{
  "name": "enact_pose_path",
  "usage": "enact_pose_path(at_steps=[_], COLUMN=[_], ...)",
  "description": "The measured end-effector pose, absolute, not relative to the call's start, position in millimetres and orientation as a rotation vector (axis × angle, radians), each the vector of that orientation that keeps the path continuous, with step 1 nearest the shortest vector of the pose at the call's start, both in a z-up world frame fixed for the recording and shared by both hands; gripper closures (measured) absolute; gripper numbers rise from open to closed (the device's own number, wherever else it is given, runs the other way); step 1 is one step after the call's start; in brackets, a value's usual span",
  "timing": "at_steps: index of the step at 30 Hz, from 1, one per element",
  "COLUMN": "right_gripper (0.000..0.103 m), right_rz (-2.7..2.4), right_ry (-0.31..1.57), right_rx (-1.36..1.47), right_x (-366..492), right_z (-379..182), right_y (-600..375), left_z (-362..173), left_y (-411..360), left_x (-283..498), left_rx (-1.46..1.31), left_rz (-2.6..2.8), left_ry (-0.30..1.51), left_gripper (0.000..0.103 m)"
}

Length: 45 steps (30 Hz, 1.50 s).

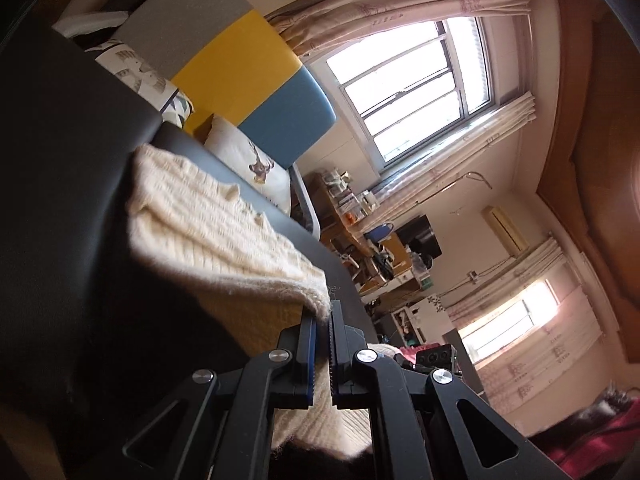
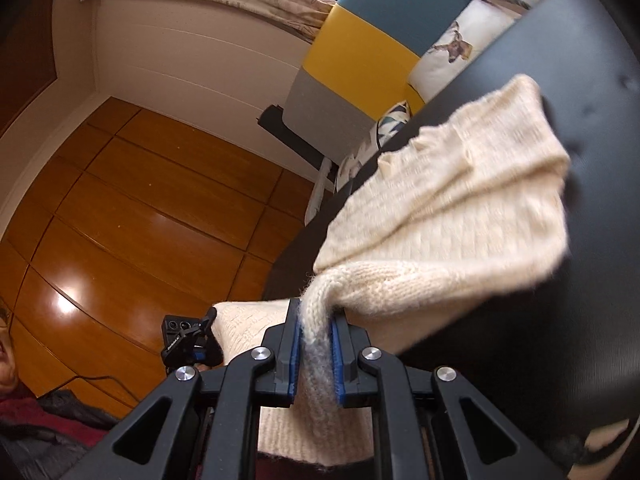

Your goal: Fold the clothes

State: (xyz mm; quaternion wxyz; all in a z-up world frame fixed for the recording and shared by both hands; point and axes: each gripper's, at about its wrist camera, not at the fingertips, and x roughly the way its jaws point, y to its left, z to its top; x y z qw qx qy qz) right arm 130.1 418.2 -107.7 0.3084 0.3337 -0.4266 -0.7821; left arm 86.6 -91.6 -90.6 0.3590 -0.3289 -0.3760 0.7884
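A cream knitted sweater (image 1: 208, 216) lies spread across a dark bed cover (image 1: 60, 184), and a person holds up two corners of its near edge, one in each hand-held gripper.

From the left wrist view, the left gripper (image 1: 323, 320) has its black fingers (image 1: 306, 344) pressed together on a thin corner of the sweater's edge, with blue pads showing on their inner faces. The knit rises from the bed cover to this pinch and hangs slack below it. Behind the bed stands a headboard (image 1: 240, 68) in grey, yellow and blue blocks, with a white pillow (image 1: 256, 164) printed with a deer resting against it. Further back are a bright window (image 1: 412, 80) with pale curtains and a cluttered desk.

From the right wrist view, the right gripper (image 2: 314, 320) has its fingers (image 2: 290, 340) clamped on a thicker, bunched fold of the sweater (image 2: 460, 208), so they stand slightly apart around the wool. The sweater stretches away from this grip up over the bed cover (image 2: 560, 320) towards the headboard (image 2: 360, 52). Beside the bed runs a glossy orange-brown wooden floor (image 2: 140, 220). The other gripper (image 2: 188, 340) is visible low at the left, near the sweater's edge.
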Motion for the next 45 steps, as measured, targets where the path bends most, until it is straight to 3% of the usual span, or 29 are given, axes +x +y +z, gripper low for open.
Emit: enact_pose_path(at_steps=[9, 17, 19, 20, 22, 23, 24, 25, 27, 28, 30, 37, 42, 45], right_gripper=[0.092, 0.089, 0.085, 0.077, 0.075, 0.068, 0.057, 0.055, 0.042, 0.041, 0.038, 0.038, 0.038, 0.037], right_rz=[-2.164, -2.198, -2.184, -2.146, -2.149, -2.169, -2.191, -2.214, -2.247, -2.266, -2.297, -2.212, -2.154, -2.165], right_ry=[-1.278, -1.465, -1.503, -1.548, -1.558, -1.538, -1.507, -1.473, -1.409, -1.386, -1.314, -0.921, -1.159, -1.2], right_rx=[0.879, 1.156, 1.177, 1.164, 1.145, 1.129, 1.103, 1.081, 1.051, 1.035, 1.02, 1.134, 1.185, 1.188], right_x=[14.5, -55.9, -61.6, -62.8, -63.8, -63.2, -61.6, -59.5, -55.5, -53.4, -46.2, -21.1, -20.2, -36.5], right_z=[-122.4, -191.5, -201.0, -204.2, -200.4, -194.7, -186.7, -178.1, -162.4, -155.3, -140.3, -126.2, -178.2, -190.1], right_y=[455.2, 484.6, 488.8, 491.6, 495.4, 496.5, 497.3, 498.1, 499.1, 499.4, 495.5, 440.9, 451.1, 449.7], left_z=[-95.3, -176.4, -194.0, -201.4, -207.6, -207.2, -206.3, -205.4, -199.4, -196.3, -186.2, -155.4, -169.7, -186.5], left_y=[-91.4, -87.8, -84.9, -83.6, -82.4, -83.3, -84.3, -85.3, -91.7, -95.0, -102.3, -120.6, -110.4, -100.6], left_x=[-25.2, -152.3, -168.2, -174.5, -179.4, -179.3, -178.9, -178.5, -175.6, -173.4, -168.4, -138.3, -119.4, -115.6], left_rx=[-0.856, -1.207, -1.284, -1.316, -1.334, -1.334, -1.334, -1.334, -1.329, -1.323, -1.291, -1.197, -1.284, -1.324], left_rz=[2.102, 2.161, 2.179, 2.176, 2.133, 2.115, 2.097, 2.08, 2.063, 2.053, 2.059, 2.149, 2.115, 2.06], left_ry=[-1.037, -1.183, -1.167, -1.167, -1.186, -1.194, -1.202, -1.209, -1.239, -1.256, -1.27, -1.169, -1.081, -1.104], left_gripper=[0.098, 0.098, 0.098, 0.098, 0.097, 0.097, 0.095, 0.087, 0.071, 0.059, 0.05, 0.042, 0.04, 0.04])
